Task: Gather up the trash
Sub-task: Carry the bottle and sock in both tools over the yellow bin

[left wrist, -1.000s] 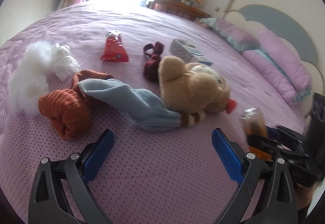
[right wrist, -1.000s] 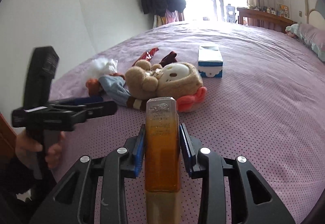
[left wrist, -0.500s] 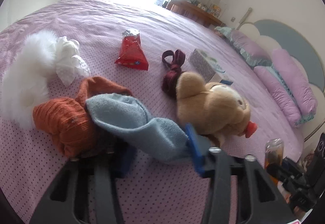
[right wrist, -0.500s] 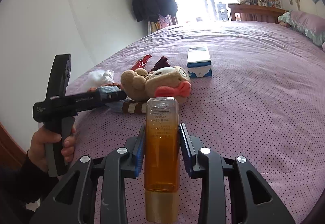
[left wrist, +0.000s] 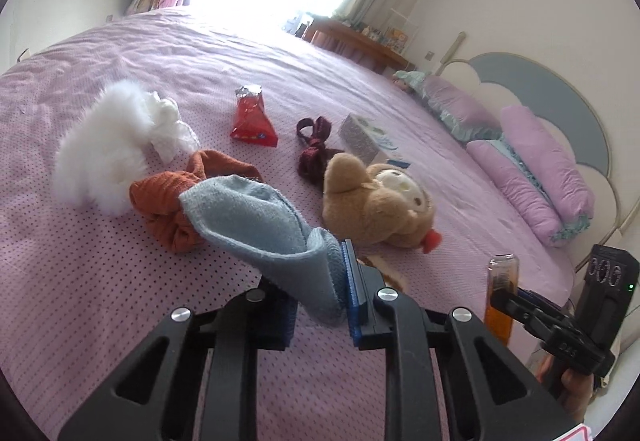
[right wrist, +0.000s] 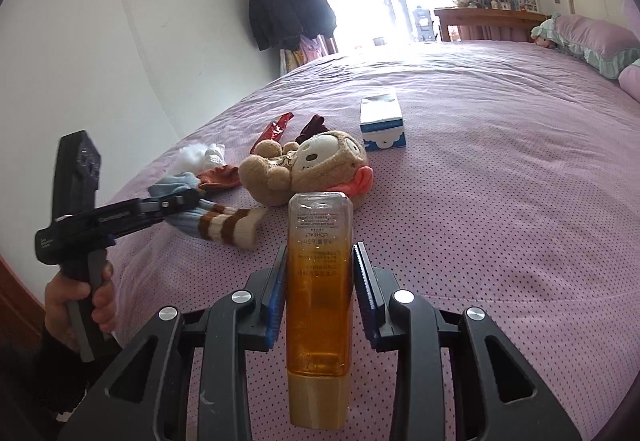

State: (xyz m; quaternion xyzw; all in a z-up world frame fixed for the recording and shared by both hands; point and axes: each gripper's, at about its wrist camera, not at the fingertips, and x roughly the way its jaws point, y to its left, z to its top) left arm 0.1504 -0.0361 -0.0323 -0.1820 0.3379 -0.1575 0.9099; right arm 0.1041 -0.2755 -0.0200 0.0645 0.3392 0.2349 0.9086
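Amber liquid is filling most of the one bottle (right wrist: 319,305) your right gripper (right wrist: 320,293) is clenching. Your left gripper (left wrist: 320,293) is pinching one blue sock (left wrist: 260,225) above the bed (left wrist: 100,301); one red wrapper (left wrist: 253,119) is lying beyond.

The clear plastic tube of amber liquid (right wrist: 319,281) carries white print, seen upside down: the brand "L'ORÉAL" is readable, with smaller lines around it too fine to make out. White lettering on the black handheld device (right wrist: 100,219) is too blurred to read.
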